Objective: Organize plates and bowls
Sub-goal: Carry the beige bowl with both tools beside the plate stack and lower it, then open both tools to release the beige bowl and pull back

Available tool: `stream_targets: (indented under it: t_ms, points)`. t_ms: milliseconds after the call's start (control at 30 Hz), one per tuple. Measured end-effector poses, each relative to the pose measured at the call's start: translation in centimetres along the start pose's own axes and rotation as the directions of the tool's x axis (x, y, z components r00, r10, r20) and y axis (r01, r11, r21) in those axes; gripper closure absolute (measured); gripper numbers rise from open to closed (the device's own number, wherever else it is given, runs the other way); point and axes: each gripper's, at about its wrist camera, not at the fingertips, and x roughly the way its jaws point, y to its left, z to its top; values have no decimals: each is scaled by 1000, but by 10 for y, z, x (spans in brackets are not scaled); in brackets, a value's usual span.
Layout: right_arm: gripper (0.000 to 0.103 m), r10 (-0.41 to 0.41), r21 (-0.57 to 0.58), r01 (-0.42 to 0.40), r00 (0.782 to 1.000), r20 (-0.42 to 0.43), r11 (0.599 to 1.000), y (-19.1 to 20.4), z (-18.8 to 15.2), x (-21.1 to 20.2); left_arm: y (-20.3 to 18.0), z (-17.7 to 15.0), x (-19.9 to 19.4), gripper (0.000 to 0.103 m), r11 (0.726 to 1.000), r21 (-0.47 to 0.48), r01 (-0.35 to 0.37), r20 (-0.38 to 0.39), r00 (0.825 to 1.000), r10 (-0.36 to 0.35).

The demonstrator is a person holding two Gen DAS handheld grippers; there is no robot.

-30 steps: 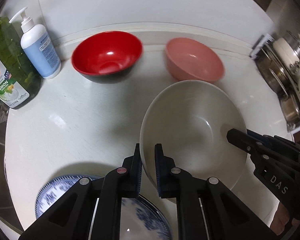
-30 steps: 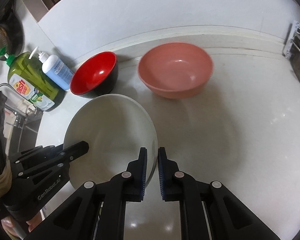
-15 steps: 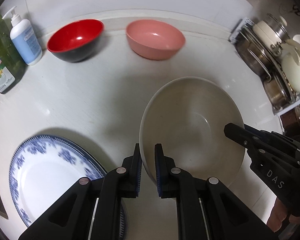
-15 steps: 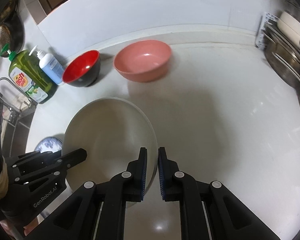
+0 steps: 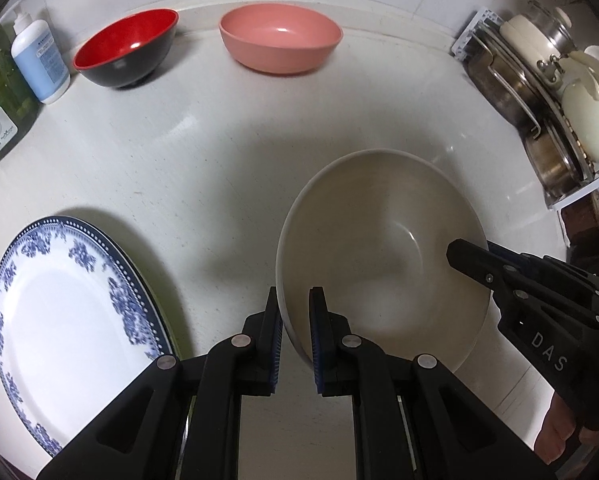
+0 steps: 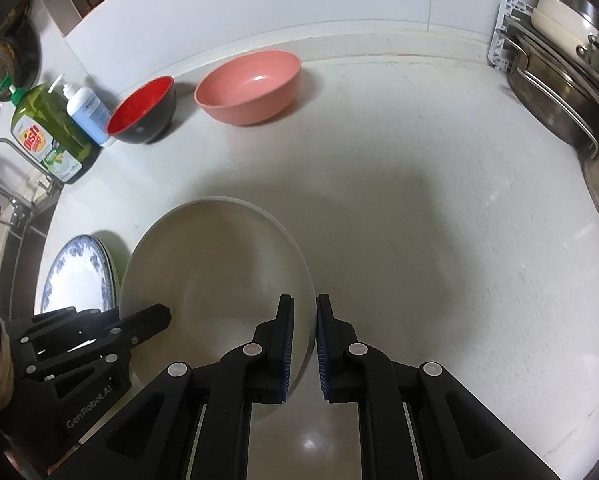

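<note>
Two hand-held grippers (image 5: pixel 293 312) (image 6: pixel 303 320), pinching bowl (image 5: pixel 383 248) rim

Open counter (image 6: pixel 439 240) lies right of the white bowl (image 6: pixel 215 272); plate (image 5: pixel 63 312) left, bowls (image 5: pixel 281 44) behind, rack (image 6: pixel 567 92) right.

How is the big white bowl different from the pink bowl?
The white bowl is pale and looks larger; the pink bowl is salmon-coloured. The white bowl is gripped by its rim on both sides, by the left hand-held gripper and the right hand-held gripper; the pink bowl sits untouched by the wall. Both are empty.
</note>
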Motion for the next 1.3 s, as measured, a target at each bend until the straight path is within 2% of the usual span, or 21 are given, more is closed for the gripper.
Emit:
stream_targets:
  t_ms: [233, 800, 867, 1000, 1067, 1133, 1167, 1300]
  points:
    - [91, -1, 2, 1, 1000, -23, 1000, -9, -7, 3, -13, -1, 8, 89, 1000, 11, -17, -19, 1000, 17]
    - [90, 5, 16, -4, 998, -61, 1000, -19, -12, 12, -19, -1, 17, 83, 1000, -7, 8, -43, 999, -8]
    - [90, 7, 13, -6, 998, -59, 1000, -19, -13, 12, -18, -1, 16, 80, 1000, -8, 10, -38, 999, -10]
    - [90, 13, 22, -12, 998, -56, 1000, -21, -14, 11, -15, -2, 7, 58, 1000, 8, -5, 15, 1000, 5]
    - [88, 16, 28, -15, 998, -57, 1000, -22, -14, 10, -14, -1, 1, 53, 999, 19, -38, 52, 998, 37]
    - [72, 11, 30, -9, 999, -50, 999, -22, -13, 9, -12, 0, -6, 44, 999, 22, -48, 79, 996, 46]
    - [68, 1, 30, 0, 999, -42, 1000, -21, -13, 7, -10, 1, -9, 42, 999, 21, -50, 89, 995, 48]
    - [68, -9, 35, 9, 1000, -13, 999, -20, -11, -3, -3, 5, -23, 34, 997, 24, -76, 133, 988, 72]
